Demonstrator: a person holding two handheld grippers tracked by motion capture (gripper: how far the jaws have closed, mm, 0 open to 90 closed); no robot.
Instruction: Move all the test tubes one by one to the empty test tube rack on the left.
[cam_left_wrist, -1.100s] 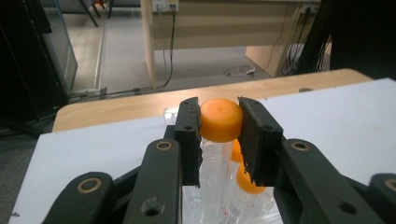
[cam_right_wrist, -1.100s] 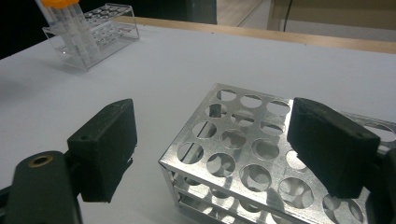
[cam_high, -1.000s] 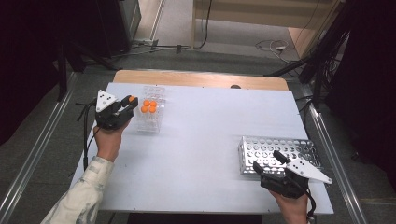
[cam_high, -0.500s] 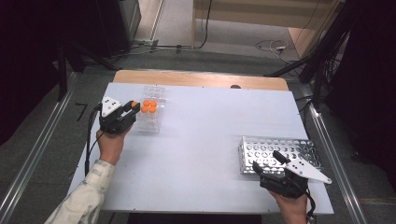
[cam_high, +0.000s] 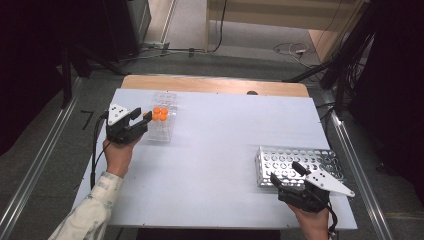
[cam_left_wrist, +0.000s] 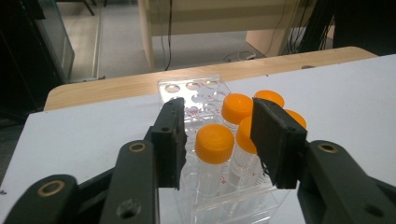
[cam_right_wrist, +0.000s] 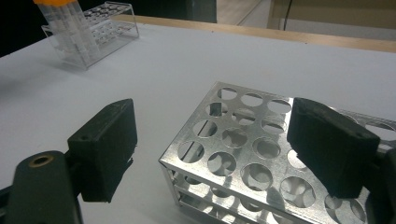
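The left gripper (cam_left_wrist: 217, 140) has its jaws just opened, partly apart around the nearest orange-capped tube (cam_left_wrist: 213, 156) (clear body, pads not touching). It stands in the clear rack (cam_high: 162, 125) near the table's (cam_high: 220, 150) far left corner.

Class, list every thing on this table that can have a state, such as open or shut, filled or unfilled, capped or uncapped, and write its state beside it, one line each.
Left gripper: jaws just opened, apart on either side of a tube cap, not pressing.
Right gripper: open wide over the metal rack's corner.
Orange-capped tubes: capped, upright in the clear rack.
Clear rack: partly filled, far holes vacant.
Metal rack: holes vacant, flat on the table.
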